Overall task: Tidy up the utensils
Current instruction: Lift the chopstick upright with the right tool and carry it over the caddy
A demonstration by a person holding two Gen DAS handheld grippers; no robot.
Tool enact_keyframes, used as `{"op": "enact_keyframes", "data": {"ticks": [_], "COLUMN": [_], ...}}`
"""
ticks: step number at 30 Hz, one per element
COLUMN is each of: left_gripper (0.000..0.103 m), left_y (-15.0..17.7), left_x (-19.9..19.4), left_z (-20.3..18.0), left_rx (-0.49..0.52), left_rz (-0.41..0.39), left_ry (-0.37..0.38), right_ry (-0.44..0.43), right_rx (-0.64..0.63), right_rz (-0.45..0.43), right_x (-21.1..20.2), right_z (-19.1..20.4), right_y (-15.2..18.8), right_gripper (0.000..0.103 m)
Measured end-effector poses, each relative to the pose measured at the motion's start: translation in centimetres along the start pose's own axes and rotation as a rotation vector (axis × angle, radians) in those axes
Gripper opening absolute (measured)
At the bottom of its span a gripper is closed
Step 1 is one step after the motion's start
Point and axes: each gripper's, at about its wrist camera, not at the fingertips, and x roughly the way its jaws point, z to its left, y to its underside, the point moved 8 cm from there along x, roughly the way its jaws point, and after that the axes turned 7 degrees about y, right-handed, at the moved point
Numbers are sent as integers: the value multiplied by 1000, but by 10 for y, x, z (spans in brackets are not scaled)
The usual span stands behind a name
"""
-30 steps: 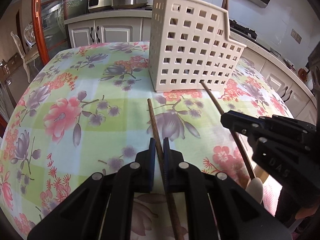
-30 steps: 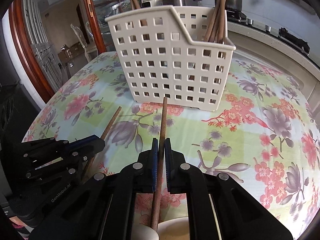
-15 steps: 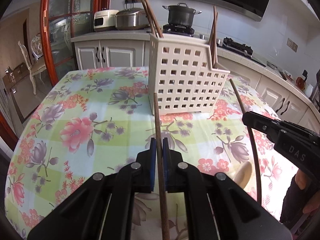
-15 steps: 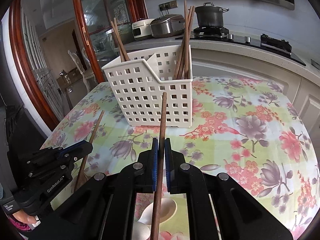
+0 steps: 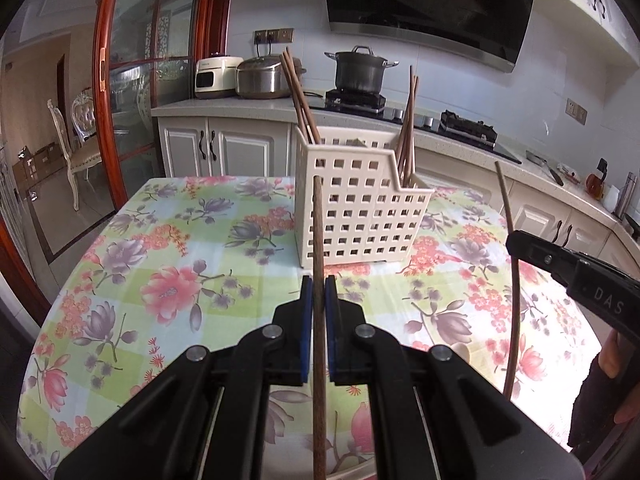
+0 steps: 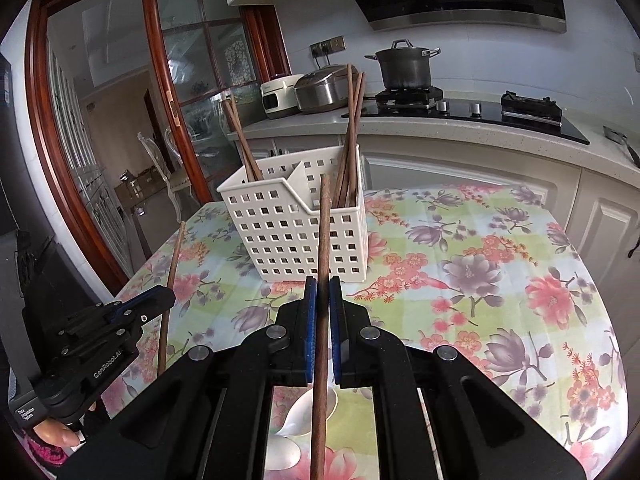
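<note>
My left gripper (image 5: pixel 319 292) is shut on a brown chopstick (image 5: pixel 318 232) that points up toward the white perforated utensil basket (image 5: pixel 360 216). My right gripper (image 6: pixel 322 292) is shut on another brown chopstick (image 6: pixel 324 224), raised in front of the same basket (image 6: pixel 296 236). The basket stands on the floral tablecloth and holds several chopsticks in its two compartments (image 6: pixel 350 136). Each gripper shows in the other's view: the right one (image 5: pixel 568 268) at the right edge with its chopstick (image 5: pixel 510 260), the left one (image 6: pixel 104 320) at the lower left with its chopstick (image 6: pixel 170 276).
The round table (image 5: pixel 168 272) has a floral cloth. White ceramic spoons (image 6: pixel 296 428) lie on it under my right gripper. Behind are a kitchen counter with a pot (image 5: pixel 360 70), rice cookers (image 5: pixel 260 78) and a stove. A red-framed glass door (image 5: pixel 120 80) is on the left.
Both grippers have lifted their chopsticks off the table and tilted them upward. The views rose, so the basket now looks farther away and lower.
</note>
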Motion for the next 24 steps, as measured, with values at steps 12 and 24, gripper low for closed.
{"op": "enact_keyframes", "data": {"ticks": [12,24], "left_gripper": [6,6], "left_y": [-19,-35], "left_x": [-41,-73], "left_z": [-14,-28], "left_rx": [22,52], "left_rz": [-104,-193], "left_ry": [12,14], "right_ry": [-7,0], "right_rx": [-27,-46], "right_rz": [-119,-172], "right_x": [-47,-72], "right_z": [4,8], "right_y": [-18,-25], "right_gripper": [7,7]}}
